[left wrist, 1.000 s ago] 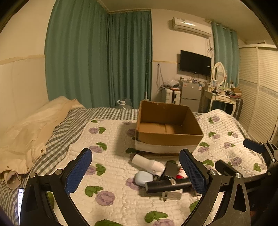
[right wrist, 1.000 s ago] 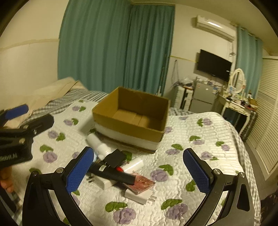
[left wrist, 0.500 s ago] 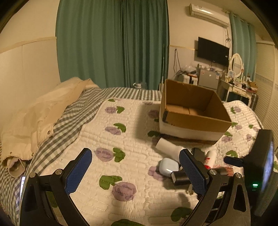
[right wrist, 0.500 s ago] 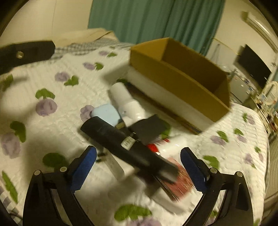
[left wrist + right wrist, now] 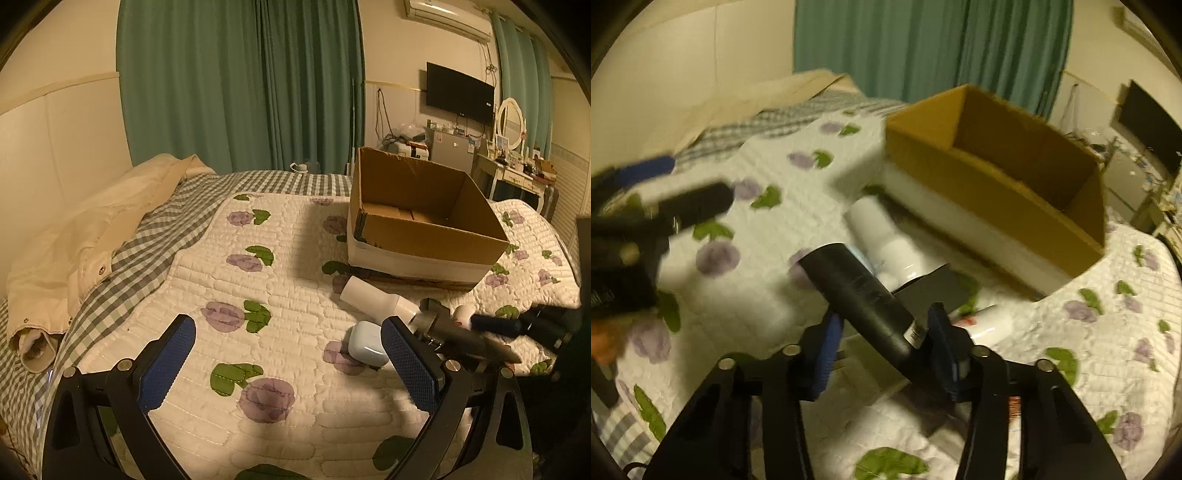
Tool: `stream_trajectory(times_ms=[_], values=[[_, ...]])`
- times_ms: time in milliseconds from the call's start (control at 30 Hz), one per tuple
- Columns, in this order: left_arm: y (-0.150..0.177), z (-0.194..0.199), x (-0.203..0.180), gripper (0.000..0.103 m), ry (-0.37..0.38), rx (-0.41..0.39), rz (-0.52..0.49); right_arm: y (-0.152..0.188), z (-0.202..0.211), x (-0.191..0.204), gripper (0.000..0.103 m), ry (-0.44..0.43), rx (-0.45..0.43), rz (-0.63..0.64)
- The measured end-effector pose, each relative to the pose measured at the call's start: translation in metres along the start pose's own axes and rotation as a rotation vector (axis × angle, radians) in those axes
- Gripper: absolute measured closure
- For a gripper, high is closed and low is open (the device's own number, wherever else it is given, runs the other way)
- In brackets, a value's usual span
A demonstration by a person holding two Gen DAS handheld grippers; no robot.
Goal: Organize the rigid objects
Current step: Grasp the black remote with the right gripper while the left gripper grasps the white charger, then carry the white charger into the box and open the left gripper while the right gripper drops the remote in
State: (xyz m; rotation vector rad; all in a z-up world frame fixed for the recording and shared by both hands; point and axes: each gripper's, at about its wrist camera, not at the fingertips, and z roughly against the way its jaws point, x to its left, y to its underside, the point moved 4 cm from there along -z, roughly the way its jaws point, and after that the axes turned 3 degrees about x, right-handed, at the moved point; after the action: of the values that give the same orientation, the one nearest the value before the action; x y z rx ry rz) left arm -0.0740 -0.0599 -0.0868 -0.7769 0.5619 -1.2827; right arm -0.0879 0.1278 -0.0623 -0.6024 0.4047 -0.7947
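Observation:
An open cardboard box (image 5: pixel 424 218) sits on the flowered quilt; it also shows in the right wrist view (image 5: pixel 997 177). In front of it lies a pile: a white bottle (image 5: pixel 373 299), a pale blue case (image 5: pixel 367 343) and a black tube (image 5: pixel 860 291). My right gripper (image 5: pixel 886 343) is shut on the black tube, fingers on either side of its near end. My left gripper (image 5: pixel 288 365) is open and empty above the quilt, left of the pile. A small red-and-white bottle (image 5: pixel 990 323) lies right of the tube.
A cream jacket (image 5: pixel 92 236) lies on the checked blanket at the left. Green curtains (image 5: pixel 240 85) hang behind the bed. A dresser with a mirror (image 5: pixel 511 122) and a wall TV (image 5: pixel 460 92) stand at the far right.
My right gripper has dropped onto the pile and closed around the black tube. My left gripper has swung left and stayed open.

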Motion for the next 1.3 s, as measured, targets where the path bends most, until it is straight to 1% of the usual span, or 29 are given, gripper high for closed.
stream_trajectory(times_ms=[100,200,300,400,500,600,633,733,833,867,900,933,967,1067,1133,1200,1300], values=[[0.002,-0.004,-0.008,0.000,0.017,0.013,-0.009,-0.004,0.003,-0.023,0.070,0.041,0.001,-0.027],[0.008,-0.011,-0.023,0.000,0.044,0.039,-0.033,-0.007,-0.006,-0.043,0.075,0.073,0.025,-0.031],[0.017,-0.020,-0.046,0.000,0.090,0.082,-0.073,-0.006,-0.010,-0.064,0.081,0.064,0.033,-0.072],[0.027,-0.025,-0.070,0.000,0.154,0.125,-0.105,-0.004,-0.006,-0.086,0.082,0.038,0.009,-0.147],[0.033,-0.028,-0.094,0.001,0.230,0.160,-0.127,-0.001,-0.007,-0.095,0.083,0.031,-0.001,-0.175],[0.039,-0.035,-0.116,0.003,0.258,0.186,-0.181,0.003,-0.007,-0.101,0.083,0.012,-0.001,-0.203],[0.043,-0.041,-0.123,0.003,0.271,0.210,-0.193,0.004,-0.007,-0.103,0.083,0.006,0.000,-0.207],[0.051,-0.055,-0.130,0.004,0.299,0.265,-0.185,0.008,-0.006,-0.106,0.083,-0.006,-0.004,-0.217],[0.058,-0.069,-0.135,0.005,0.302,0.314,-0.197,0.011,-0.006,-0.109,0.083,-0.017,-0.005,-0.230],[0.062,-0.074,-0.137,0.007,0.304,0.330,-0.203,0.011,-0.005,-0.108,0.083,-0.019,-0.005,-0.231],[0.063,-0.075,-0.139,0.014,0.308,0.336,-0.212,0.012,-0.005,-0.108,0.083,-0.018,-0.005,-0.229],[0.064,-0.074,-0.141,0.032,0.311,0.337,-0.220,0.012,-0.004,-0.107,0.083,-0.018,-0.005,-0.227],[0.066,-0.071,-0.144,0.048,0.322,0.339,-0.226,0.013,-0.003,-0.107,0.083,-0.019,-0.006,-0.224],[0.065,-0.067,-0.144,0.050,0.324,0.334,-0.232,0.014,0.003,-0.104,0.083,-0.019,-0.012,-0.220],[0.063,-0.060,-0.142,0.051,0.307,0.313,-0.239,0.012,0.010,-0.103,0.083,-0.014,-0.020,-0.217],[0.055,-0.045,-0.139,0.051,0.284,0.271,-0.244,0.008,0.022,-0.102,0.083,-0.012,-0.042,-0.215],[0.033,-0.025,-0.135,0.052,0.286,0.206,-0.213,-0.003,0.036,-0.103,0.084,-0.018,-0.076,-0.219]])
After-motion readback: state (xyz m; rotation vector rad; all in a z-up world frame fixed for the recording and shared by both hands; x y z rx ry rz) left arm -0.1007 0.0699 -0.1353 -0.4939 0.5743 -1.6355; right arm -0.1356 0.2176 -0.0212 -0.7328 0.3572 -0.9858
